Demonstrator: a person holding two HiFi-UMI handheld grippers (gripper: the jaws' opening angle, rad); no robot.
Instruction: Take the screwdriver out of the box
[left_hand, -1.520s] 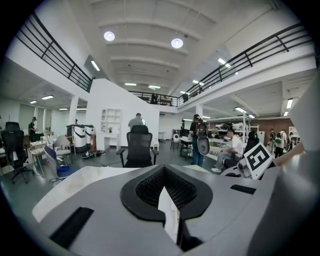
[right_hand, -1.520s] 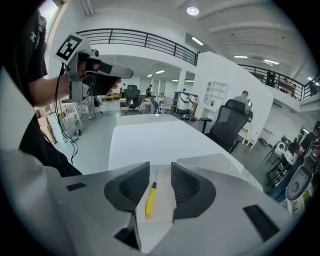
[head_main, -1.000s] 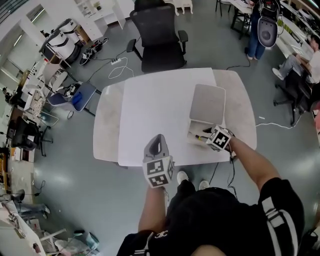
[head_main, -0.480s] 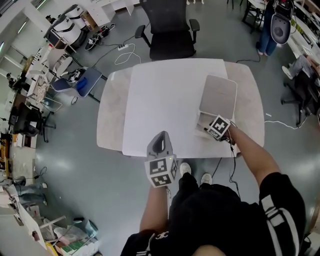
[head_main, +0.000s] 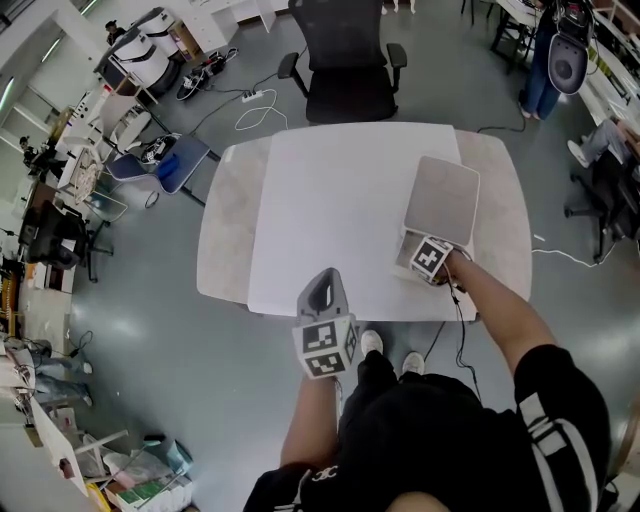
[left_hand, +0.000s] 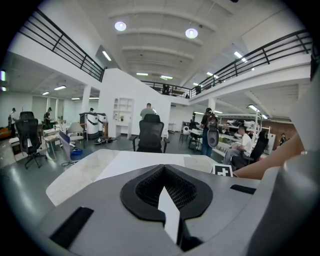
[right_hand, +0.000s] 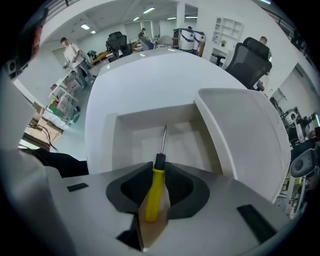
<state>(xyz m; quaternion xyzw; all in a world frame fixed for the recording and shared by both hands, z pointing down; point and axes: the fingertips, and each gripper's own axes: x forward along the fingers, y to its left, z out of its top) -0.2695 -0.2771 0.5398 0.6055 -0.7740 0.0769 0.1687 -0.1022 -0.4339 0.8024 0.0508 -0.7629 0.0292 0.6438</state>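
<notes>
A white box (right_hand: 131, 131) lies open on the table's right side, its lid (head_main: 443, 200) folded back away from me. My right gripper (right_hand: 156, 172) is at the box's near end, shut on the yellow handle of the screwdriver (right_hand: 152, 197). The metal shaft points forward over the box's floor. From the head view the marker cube of the right gripper (head_main: 422, 255) hides the screwdriver. My left gripper (head_main: 320, 285) is shut on nothing and hovers at the table's near edge, well left of the box; the left gripper (left_hand: 165, 192) faces across the table.
The white table (head_main: 330, 220) carries only the box. A black office chair (head_main: 345, 60) stands at its far side. Desks, carts and cables fill the floor at the left, and people stand at the far right.
My right gripper has moved in over the box's near end, and its cube now covers the screwdriver that lay in view a second ago. The left gripper has barely moved.
</notes>
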